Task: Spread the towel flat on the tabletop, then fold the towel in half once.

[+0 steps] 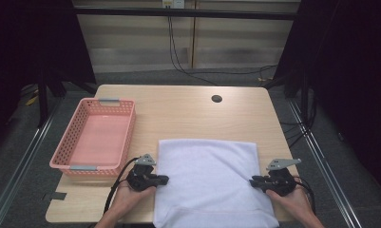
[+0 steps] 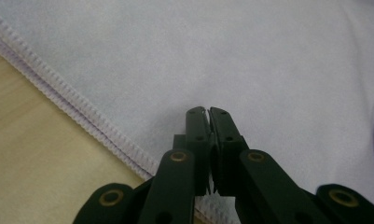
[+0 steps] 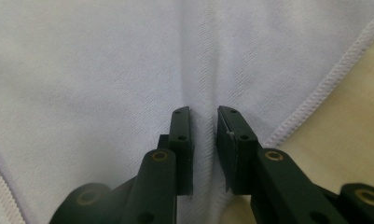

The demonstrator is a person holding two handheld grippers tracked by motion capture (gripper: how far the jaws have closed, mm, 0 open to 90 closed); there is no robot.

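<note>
Pink basket (image 1: 94, 137) sits beside the white cloth (image 1: 208, 180).

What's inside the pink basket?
Nothing shows inside the basket: its pink floor looks bare. The near wall hides a thin strip of that floor, so something very small there cannot be ruled out.

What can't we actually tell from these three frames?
- Towel: near edge cut off by the bottom of the high view.
- Left gripper: jaws together at the towel's hem; its own jaws hide whether cloth is pinched.
- Right gripper: a raised fold sits between the jaws; pad contact unclear.
- Basket: near inside wall hidden by its rim.
</note>
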